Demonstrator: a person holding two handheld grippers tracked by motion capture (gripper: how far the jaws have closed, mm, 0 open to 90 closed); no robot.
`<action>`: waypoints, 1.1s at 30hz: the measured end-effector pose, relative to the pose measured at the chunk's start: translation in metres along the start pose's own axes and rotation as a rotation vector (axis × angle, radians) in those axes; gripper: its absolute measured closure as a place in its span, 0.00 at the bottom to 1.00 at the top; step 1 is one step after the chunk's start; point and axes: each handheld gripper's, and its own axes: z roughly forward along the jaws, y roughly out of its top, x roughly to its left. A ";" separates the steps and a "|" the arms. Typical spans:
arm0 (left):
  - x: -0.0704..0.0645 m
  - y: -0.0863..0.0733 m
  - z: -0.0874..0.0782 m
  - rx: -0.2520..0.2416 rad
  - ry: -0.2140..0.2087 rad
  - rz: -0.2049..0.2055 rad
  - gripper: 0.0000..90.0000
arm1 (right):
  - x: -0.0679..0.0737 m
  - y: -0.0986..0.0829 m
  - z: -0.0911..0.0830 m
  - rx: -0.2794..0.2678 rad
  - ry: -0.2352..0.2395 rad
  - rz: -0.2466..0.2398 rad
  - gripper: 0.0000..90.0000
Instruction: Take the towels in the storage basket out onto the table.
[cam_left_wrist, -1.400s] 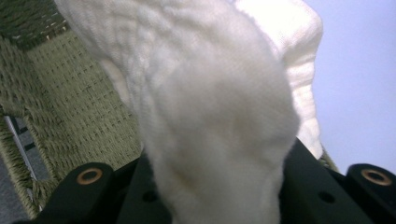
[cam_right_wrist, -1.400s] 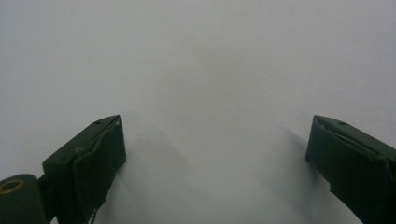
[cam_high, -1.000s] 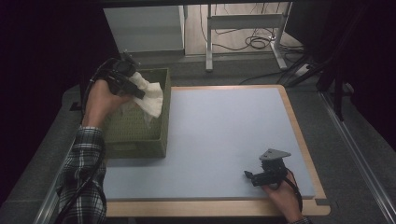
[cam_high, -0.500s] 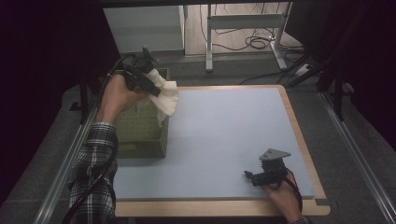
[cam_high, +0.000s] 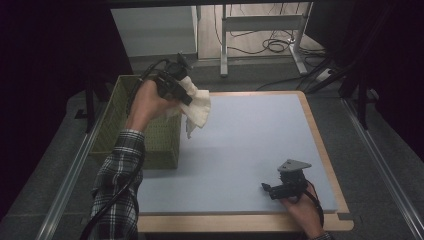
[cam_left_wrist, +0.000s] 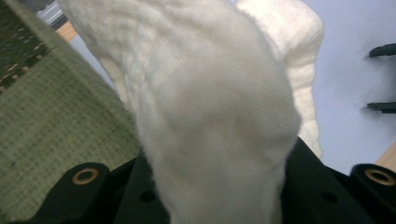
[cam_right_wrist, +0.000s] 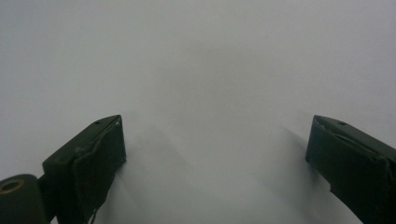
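On the far left sits the green woven basket, at the left edge of the counter. Above its far right corner the left gripper is up in the air, fingers clamped on a white cloth. The cloth hangs clear of the basket, drooping over the counter's pale blue top just beside the basket's rim. From the left gripper view the cloth bulges up between the black fingers, basket wall to its left. Over to the right, well apart, the right gripper rests low near the counter's front edge, fingers spread wide, holding nothing.
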 end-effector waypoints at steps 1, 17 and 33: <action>-0.003 0.002 0.004 0.001 -0.007 0.008 0.82 | 0.000 0.000 0.000 0.000 0.000 0.000 0.06; -0.043 0.021 0.076 -0.024 -0.127 0.102 0.80 | 0.000 0.000 0.000 0.000 0.000 -0.001 0.06; -0.069 0.009 0.150 -0.087 -0.175 0.122 0.78 | 0.000 0.000 0.000 0.000 0.000 -0.005 0.05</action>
